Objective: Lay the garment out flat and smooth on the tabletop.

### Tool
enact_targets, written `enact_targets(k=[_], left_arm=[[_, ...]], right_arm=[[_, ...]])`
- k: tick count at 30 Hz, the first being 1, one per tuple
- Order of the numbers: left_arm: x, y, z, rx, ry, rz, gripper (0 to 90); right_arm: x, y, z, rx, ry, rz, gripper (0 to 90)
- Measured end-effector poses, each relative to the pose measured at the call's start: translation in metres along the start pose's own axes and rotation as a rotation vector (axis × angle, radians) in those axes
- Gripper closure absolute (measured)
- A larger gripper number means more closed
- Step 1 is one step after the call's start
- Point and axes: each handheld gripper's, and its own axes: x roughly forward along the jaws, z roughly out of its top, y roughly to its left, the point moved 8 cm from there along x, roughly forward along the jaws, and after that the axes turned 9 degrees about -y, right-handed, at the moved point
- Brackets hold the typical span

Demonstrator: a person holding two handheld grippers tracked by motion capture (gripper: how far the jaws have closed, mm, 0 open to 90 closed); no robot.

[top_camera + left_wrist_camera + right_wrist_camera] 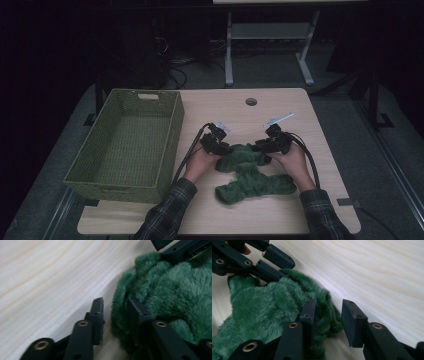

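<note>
Green fleece cloth [250, 172]: soft, light, floppy, so pinch its bunched far edge. Left gripper [115, 312] and right gripper [328, 315] straddle folds, jaws part-open, not clamped.

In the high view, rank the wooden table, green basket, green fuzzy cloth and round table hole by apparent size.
1. wooden table
2. green basket, somewhat nearer the camera at its front edge
3. green fuzzy cloth
4. round table hole, farthest away but plainly smallest
</note>
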Motion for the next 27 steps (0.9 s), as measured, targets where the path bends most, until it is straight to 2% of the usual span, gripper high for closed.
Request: enact_targets(k=[3,5,6,7,8,9,13,17,18,20,22,27], left_arm=[[0.001,-0.002,0.0,0.008,0.005,-0.014,76.2],[0.001,-0.003,0.0,0.017,0.007,-0.024,80.9],[0.001,-0.004,0.0,0.007,-0.004,-0.024,82.5],[-0.001,-0.004,0.0,0.022,0.005,-0.026,83.8],[-0.002,-0.005,0.002,0.014,-0.014,-0.022,84.6],[-0.005,-0.003,0.003,0.031,-0.014,-0.02,85.2],[-0.02,-0.003,0.017,0.029,-0.093,0.003,86.0],[-0.038,0.0,0.03,0.043,-0.169,0.036,85.9],[-0.041,0.0,0.032,0.036,-0.186,0.042,85.9],[-0.045,0.001,0.035,0.033,-0.212,0.051,85.9],[-0.046,0.002,0.036,0.033,-0.219,0.061,85.9],[-0.047,0.007,0.034,0.023,-0.219,0.089,86.3]], right_arm=[[0.006,0.003,-0.003,-0.012,0.025,0.013,65.3],[0.009,0.004,-0.005,-0.016,0.037,0.024,73.3],[0.009,0.005,-0.005,-0.025,0.036,0.022,78.3],[0.008,0.005,-0.004,-0.036,0.032,0.015,81.8],[0.007,0.006,-0.003,-0.037,0.03,0.012,83.2],[0.005,0.006,-0.002,-0.047,0.026,0.007,84.1],[-0.008,0.007,0.008,-0.072,-0.028,-0.003,84.9],[-0.026,0.009,0.022,-0.079,-0.101,-0.027,84.8],[-0.031,0.008,0.025,-0.089,-0.12,-0.033,84.8],[-0.039,0.007,0.028,-0.082,-0.145,-0.038,84.7],[-0.044,0.005,0.029,-0.078,-0.161,-0.044,84.8],[-0.048,-0.003,0.023,-0.067,-0.142,-0.073,86.5]])
